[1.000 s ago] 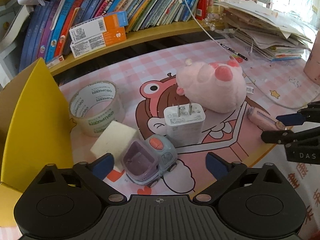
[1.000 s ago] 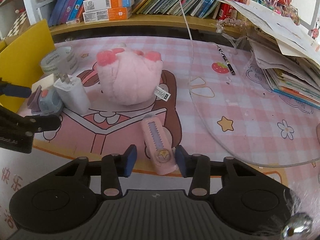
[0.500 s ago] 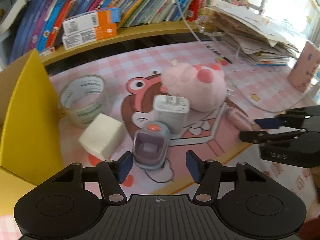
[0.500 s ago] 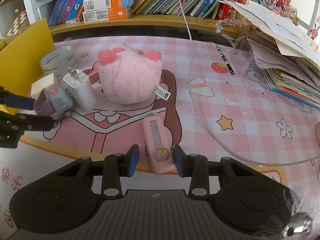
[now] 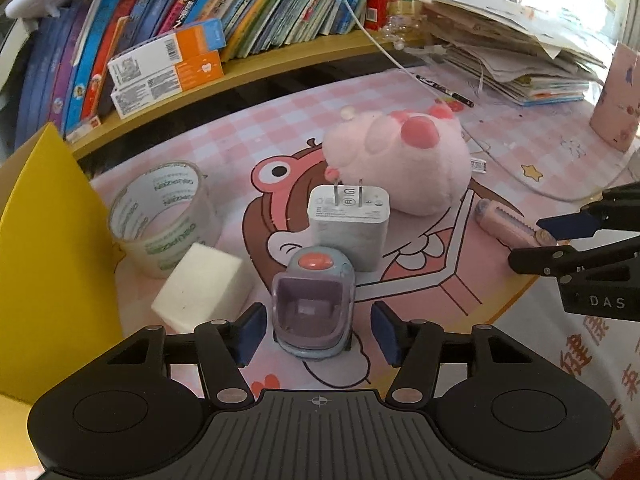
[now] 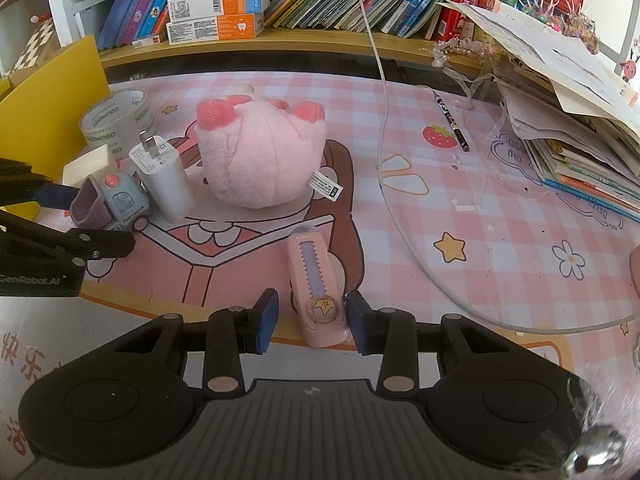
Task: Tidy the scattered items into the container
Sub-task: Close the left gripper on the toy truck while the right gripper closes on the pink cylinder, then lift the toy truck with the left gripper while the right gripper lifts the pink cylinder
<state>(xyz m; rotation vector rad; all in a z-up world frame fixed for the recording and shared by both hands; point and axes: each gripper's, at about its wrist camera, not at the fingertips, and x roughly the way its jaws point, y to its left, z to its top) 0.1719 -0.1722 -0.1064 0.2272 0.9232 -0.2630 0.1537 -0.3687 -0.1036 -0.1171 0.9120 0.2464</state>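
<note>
A grey-purple toy truck (image 5: pixel 312 308) stands on the pink mat between the blue pads of my left gripper (image 5: pixel 318 334), which is open with a gap on each side. The pink utility knife (image 6: pixel 318 284) lies lengthwise between the pads of my right gripper (image 6: pixel 312 322), also open, with its right pad close against the knife. The yellow container (image 5: pixel 48 240) stands at the far left. Near it are a tape roll (image 5: pixel 164 216) and a white foam block (image 5: pixel 200 292). A white charger (image 5: pixel 348 224) stands in front of a pink plush paw (image 5: pixel 400 164).
A bookshelf (image 6: pixel 320 0) with orange-white boxes (image 6: pixel 216 16) runs along the back. A white cable (image 6: pixel 400 200) loops over the mat, beside a pen (image 6: pixel 450 124). Stacked papers (image 6: pixel 580 120) fill the right side, with a pink cup (image 5: pixel 616 100) there. The table's front edge is just below both grippers.
My left gripper has moved in around the toy truck and narrowed its jaws; the truck now points straight away. My right gripper's jaws have narrowed slightly around the knife.
</note>
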